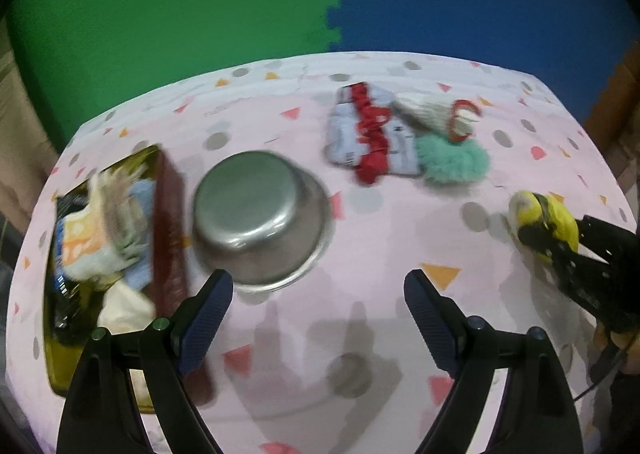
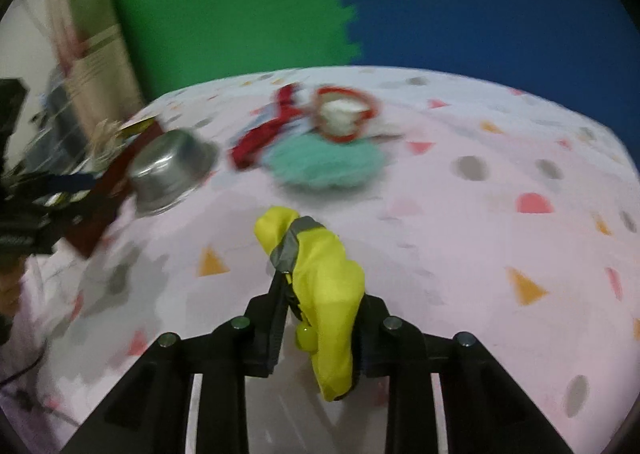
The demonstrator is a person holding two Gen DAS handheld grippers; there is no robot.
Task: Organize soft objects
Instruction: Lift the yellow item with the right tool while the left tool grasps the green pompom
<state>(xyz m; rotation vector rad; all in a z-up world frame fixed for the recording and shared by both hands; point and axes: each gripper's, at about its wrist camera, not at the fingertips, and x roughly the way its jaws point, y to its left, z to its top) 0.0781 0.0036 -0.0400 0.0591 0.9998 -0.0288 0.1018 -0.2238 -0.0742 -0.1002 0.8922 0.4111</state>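
A yellow soft pouch point(image 2: 324, 266) with a grey band hangs between the fingers of my right gripper point(image 2: 320, 294), which is shut on it just above the pink tablecloth. In the left wrist view the same right gripper point(image 1: 540, 234) and yellow pouch point(image 1: 532, 210) sit at the right edge. My left gripper point(image 1: 320, 294) stands wide open over bare cloth, with nothing between its blue pads point(image 1: 204, 318). A pile lies further back: a grey-white cloth with a red scrunchie point(image 1: 372, 134), a teal fluffy piece point(image 1: 456, 162) and a white item in a red ring point(image 1: 460, 118).
An upturned steel bowl point(image 1: 260, 214) sits just ahead of the left fingers. To its left stands a box with a dark red wall point(image 1: 168, 222), holding several folded soft cloths point(image 1: 104, 230). Green and blue foam mats lie beyond the table's far edge.
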